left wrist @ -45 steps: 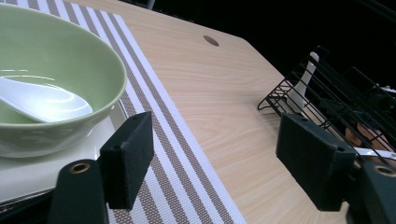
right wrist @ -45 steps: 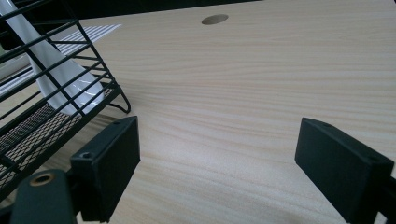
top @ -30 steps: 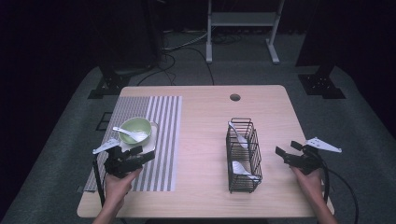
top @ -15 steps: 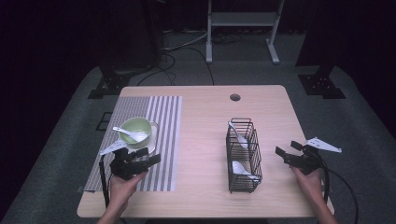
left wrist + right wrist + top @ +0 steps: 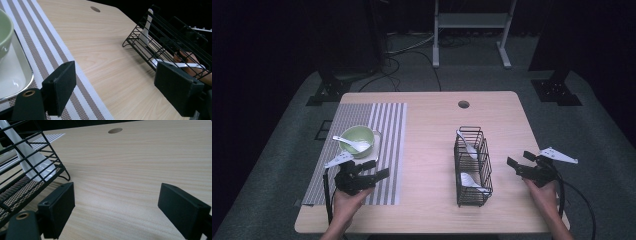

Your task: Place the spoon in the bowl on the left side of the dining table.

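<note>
Nearest the person, the left gripper (image 5: 371,171) hangs wide open and empty over the striped mat (image 5: 387,135), aimed toward the basket. The right gripper (image 5: 518,167) waits equally open and empty beside the wire basket (image 5: 473,170), which holds 2 white spoons (image 5: 466,144). Farther left, a third spoon (image 5: 352,144) rests in the green bowl (image 5: 357,136), likely delivered from the basket.

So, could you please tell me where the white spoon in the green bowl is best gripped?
Probably by its handle. The white spoon lies across the green bowl, its handle sticking out past the rim on the bowl's left. The left tool, open, could come from above, jaws straddling the handle across its width.
</note>
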`<state>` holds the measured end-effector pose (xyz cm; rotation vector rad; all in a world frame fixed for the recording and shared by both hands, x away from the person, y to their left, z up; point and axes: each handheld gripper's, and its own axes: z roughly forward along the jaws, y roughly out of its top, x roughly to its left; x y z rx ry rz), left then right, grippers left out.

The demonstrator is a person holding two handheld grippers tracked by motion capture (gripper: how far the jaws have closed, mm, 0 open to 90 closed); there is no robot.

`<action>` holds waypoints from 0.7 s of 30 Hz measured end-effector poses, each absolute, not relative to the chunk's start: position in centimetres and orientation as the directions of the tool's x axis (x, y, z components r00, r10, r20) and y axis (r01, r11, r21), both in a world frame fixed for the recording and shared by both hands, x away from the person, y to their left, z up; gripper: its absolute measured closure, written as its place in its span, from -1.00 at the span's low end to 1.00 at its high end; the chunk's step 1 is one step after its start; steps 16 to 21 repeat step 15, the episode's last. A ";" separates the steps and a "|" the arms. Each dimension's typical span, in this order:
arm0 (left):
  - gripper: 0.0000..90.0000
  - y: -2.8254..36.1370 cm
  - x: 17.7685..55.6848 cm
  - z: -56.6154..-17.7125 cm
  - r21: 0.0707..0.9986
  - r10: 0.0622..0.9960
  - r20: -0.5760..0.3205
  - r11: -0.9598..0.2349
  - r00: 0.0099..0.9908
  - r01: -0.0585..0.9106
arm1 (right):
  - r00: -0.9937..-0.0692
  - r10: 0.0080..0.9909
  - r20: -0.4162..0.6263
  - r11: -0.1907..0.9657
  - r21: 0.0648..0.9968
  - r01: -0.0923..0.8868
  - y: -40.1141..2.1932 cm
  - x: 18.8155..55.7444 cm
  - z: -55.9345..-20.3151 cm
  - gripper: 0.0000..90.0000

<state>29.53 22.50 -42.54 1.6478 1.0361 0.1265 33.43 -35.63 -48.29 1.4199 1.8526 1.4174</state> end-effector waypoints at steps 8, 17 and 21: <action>-0.63 22.0 29.3 -42.9 0.831 0.668 -0.417 0.004 0.616 0.557 | -0.399 0.884 0.244 -0.034 0.885 0.465 -35.6 33.4 -48.3 -0.71; -0.73 21.5 29.1 -42.8 0.830 0.659 -0.415 -0.007 0.627 0.557 | -0.403 0.879 0.256 -0.042 0.882 0.469 -35.7 33.5 -48.3 -0.71; -0.73 21.5 29.1 -42.8 0.830 0.659 -0.415 -0.007 0.627 0.557 | -0.403 0.879 0.256 -0.042 0.882 0.469 -35.7 33.5 -48.3 -0.71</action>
